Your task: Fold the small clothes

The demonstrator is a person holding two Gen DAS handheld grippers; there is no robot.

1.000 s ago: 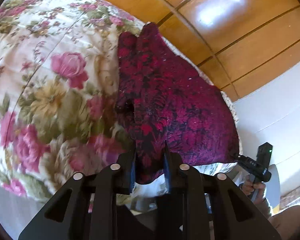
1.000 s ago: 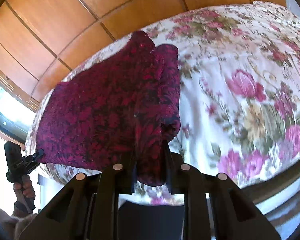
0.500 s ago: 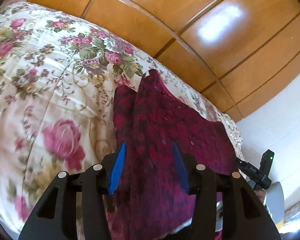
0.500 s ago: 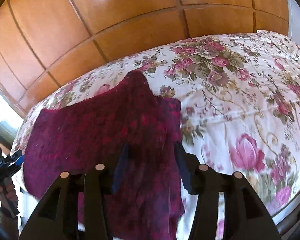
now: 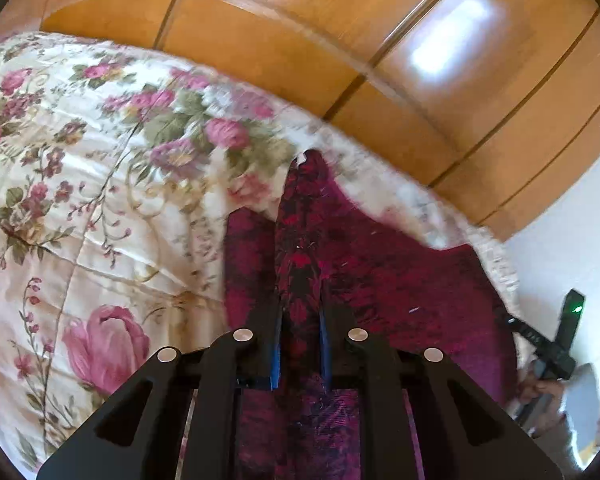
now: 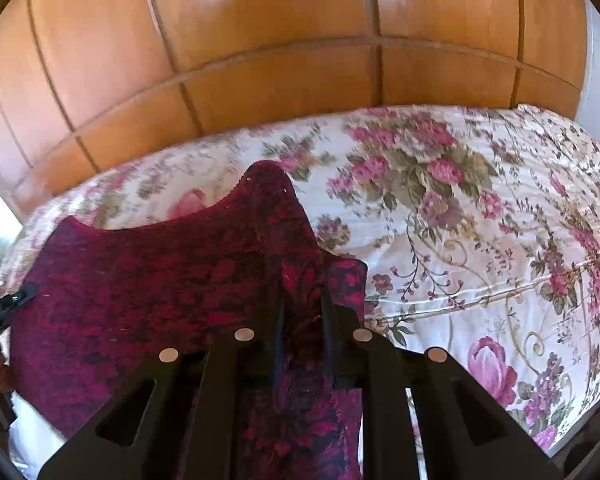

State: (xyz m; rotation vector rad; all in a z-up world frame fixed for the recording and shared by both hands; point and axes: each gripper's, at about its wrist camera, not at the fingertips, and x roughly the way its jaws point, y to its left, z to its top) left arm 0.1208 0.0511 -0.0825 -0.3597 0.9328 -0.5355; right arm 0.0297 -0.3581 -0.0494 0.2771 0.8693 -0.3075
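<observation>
Garment: a small dark red top with a black floral print lies on the bed, spread from the centre toward 3 o'clock in the left wrist view and toward 9 o'clock in the right wrist view.
Left claw: the left gripper is closing on a raised ridge of the cloth at 6 o'clock; fabric fills the narrow gap between its blue-lined fingers.
Right claw: the right gripper is closing too, with a bunched fold of the same top between its jaws.
Why held so: each claw takes one side of the garment, likely so both edges can be lifted together and laid over evenly for a fold.
Fabric: soft, slightly fuzzy knit or velour, limp, with a scalloped neckline curving toward 12 o'clock.
Bedding: a cream quilted cover with pink roses and green leaves, smooth and faintly shiny.
Backdrop: a glossy wooden panelled wall spans 10 to 2 o'clock.
Risk: thin cloth may slip from a pinch this small.
</observation>
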